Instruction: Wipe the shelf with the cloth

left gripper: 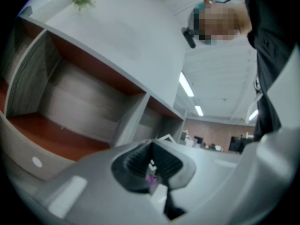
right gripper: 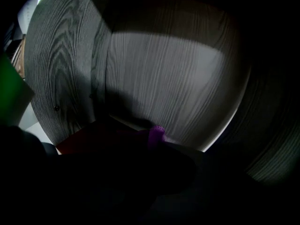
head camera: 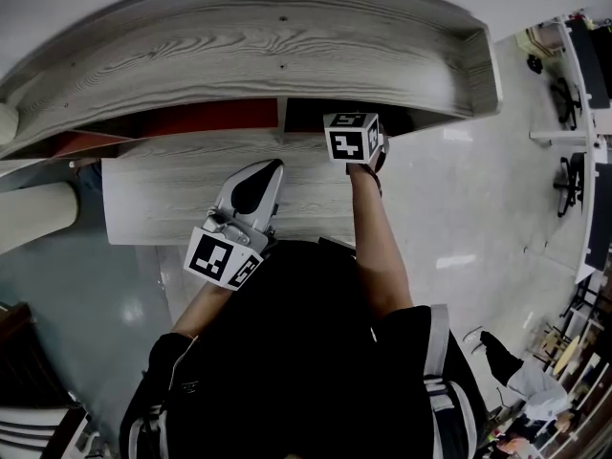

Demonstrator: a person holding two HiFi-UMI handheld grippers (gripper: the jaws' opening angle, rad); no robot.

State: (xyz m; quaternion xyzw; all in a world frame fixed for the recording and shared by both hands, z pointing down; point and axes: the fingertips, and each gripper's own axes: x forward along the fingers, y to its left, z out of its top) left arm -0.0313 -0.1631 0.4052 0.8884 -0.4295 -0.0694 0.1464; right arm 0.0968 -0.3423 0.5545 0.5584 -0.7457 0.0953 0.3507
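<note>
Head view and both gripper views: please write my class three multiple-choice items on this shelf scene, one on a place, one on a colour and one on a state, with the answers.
1. Where does the right gripper reach?
A. Onto the floor.
B. Into a compartment of the shelf.
C. Above the shelf top.

2. What colour is the compartment floor in the left gripper view?
A. Blue.
B. Yellow.
C. Red-brown.

3. How do the jaws of the left gripper stand?
A. Together.
B. Wide apart.
C. Clamped on a bottle.

Answers:
1 B: the head view shows it at the mouth of a dark compartment.
2 C: the panel below the grey wood back is red-brown.
3 A: the left gripper view shows no gap between them.
</note>
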